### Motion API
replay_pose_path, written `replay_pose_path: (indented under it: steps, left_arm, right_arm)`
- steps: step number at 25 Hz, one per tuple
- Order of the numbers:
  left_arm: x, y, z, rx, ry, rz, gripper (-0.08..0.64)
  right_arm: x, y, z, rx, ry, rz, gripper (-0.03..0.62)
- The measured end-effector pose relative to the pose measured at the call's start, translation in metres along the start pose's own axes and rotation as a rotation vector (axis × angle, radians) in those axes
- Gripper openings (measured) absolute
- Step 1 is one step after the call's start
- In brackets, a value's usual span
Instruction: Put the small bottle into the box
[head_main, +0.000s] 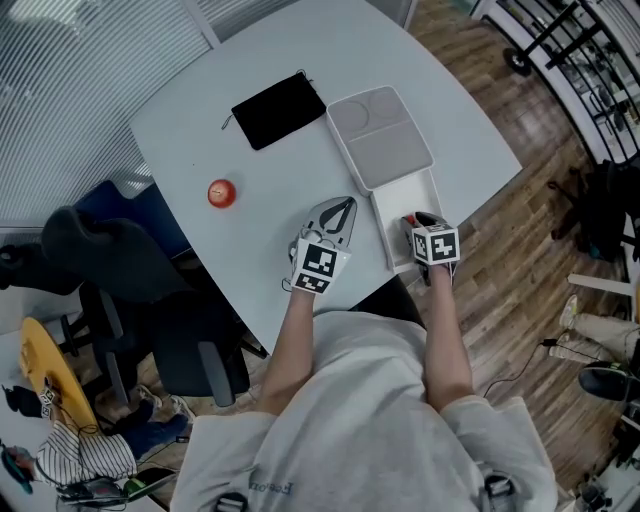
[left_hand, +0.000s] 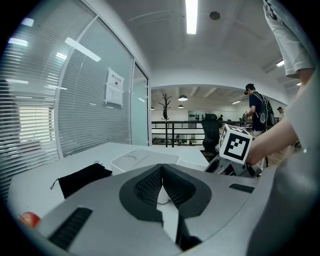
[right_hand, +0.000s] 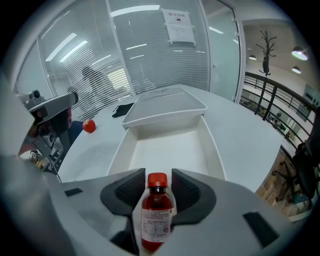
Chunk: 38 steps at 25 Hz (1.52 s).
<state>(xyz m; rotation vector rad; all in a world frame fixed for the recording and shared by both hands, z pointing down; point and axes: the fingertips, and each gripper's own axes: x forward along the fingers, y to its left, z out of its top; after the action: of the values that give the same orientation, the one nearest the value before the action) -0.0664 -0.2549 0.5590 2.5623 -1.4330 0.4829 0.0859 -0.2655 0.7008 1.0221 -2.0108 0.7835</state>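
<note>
A small bottle (right_hand: 157, 210) with red liquid, a red cap and a white label stands upright between the jaws of my right gripper (right_hand: 156, 180). The jaws stand wide beside it, with slight gaps at the cap. The gripper (head_main: 420, 222) hovers at the near end of the open white box (right_hand: 170, 150), whose lid (right_hand: 165, 107) lies at its far end. Whether the bottle rests on the box floor is hidden. My left gripper (head_main: 338, 212) lies on the table left of the box (head_main: 405, 200), shut and empty, as its own view (left_hand: 161, 172) also shows.
A black pouch (head_main: 278, 108) lies at the table's far side and a red ball (head_main: 221, 193) to the left. The table's edge runs close in front of me. An office chair (head_main: 150, 300) stands at the left. A person (left_hand: 257, 112) stands far off.
</note>
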Motion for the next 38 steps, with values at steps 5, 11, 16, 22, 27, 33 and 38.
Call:
replay_pose_path:
  steps: [5, 11, 16, 22, 27, 33, 38]
  left_arm:
    - [-0.001, -0.009, 0.007, 0.02, -0.01, -0.022, 0.029]
    - [-0.008, -0.019, 0.013, 0.044, -0.012, -0.046, 0.029]
    - [-0.009, -0.038, 0.016, 0.066, -0.001, -0.07, 0.029]
    - [-0.01, -0.06, 0.011, 0.074, 0.022, -0.099, 0.029]
    - [-0.014, -0.068, 0.01, 0.046, 0.022, -0.111, 0.029]
    - [-0.013, -0.085, 0.005, -0.011, 0.035, -0.121, 0.029]
    - [-0.015, -0.091, -0.007, -0.046, 0.076, -0.113, 0.029]
  right_arm:
    - [-0.014, 0.001, 0.003, 0.023, -0.047, 0.003, 0.17]
    - [-0.036, 0.009, 0.008, 0.053, -0.115, 0.001, 0.17]
    - [-0.058, 0.011, 0.0, 0.05, -0.149, -0.022, 0.17]
    - [-0.087, 0.007, -0.007, 0.089, -0.246, -0.059, 0.17]
    - [-0.11, 0.004, -0.013, 0.133, -0.31, -0.081, 0.169]
    - [-0.134, -0.013, -0.038, 0.188, -0.343, -0.119, 0.169]
    - [-0.148, -0.018, -0.05, 0.219, -0.382, -0.13, 0.167]
